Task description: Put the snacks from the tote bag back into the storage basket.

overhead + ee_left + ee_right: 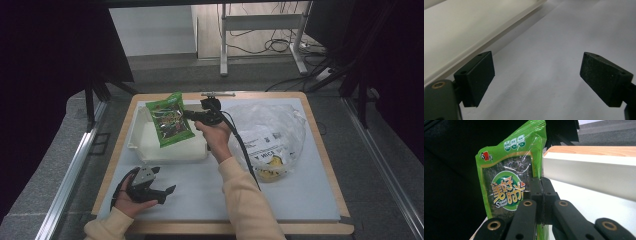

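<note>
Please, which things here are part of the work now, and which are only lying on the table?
Part of the work:
- green packet, pinched by the right gripper
- white bin under the packet

Only lying there:
- plastic bag, holding something yellow
- left gripper, jaws open, nothing between them

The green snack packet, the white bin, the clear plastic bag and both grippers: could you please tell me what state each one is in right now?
green snack packet: sealed, held up over the bin by its edge.
white bin: open-topped, resting on the table.
clear plastic bag: lying crumpled on the table, yellow items inside.
right gripper: jaws shut on the packet's edge.
left gripper: jaws open, nothing between them, low over the table beside the bin.
</note>
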Motion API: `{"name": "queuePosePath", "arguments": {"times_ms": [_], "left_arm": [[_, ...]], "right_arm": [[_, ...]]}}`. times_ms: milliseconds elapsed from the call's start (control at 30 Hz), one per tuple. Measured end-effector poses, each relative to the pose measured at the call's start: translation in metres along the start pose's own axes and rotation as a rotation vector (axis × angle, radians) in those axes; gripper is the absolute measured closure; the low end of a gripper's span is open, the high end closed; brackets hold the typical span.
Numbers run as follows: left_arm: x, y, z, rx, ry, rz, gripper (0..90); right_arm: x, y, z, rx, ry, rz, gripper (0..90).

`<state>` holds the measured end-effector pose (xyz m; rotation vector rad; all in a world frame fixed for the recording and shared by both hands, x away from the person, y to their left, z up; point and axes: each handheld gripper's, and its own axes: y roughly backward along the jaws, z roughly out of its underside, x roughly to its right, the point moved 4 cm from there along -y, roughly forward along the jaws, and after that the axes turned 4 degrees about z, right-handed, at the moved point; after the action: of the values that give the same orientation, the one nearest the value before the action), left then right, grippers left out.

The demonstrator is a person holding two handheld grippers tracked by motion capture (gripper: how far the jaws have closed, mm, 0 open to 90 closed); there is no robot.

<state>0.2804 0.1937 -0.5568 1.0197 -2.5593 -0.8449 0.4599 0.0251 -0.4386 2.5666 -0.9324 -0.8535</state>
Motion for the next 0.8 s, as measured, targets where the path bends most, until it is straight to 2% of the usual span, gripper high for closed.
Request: {"name": "queuePosePath", "arguments": {"times_ms": [800], "left_arm": [[0.000, 0.001, 0.000, 0.002, -0.001, 0.002, 12.5]], "right_arm": [[-0.011, -0.037, 0.018, -0.050, -0.022, -0.002, 89.9]]}}
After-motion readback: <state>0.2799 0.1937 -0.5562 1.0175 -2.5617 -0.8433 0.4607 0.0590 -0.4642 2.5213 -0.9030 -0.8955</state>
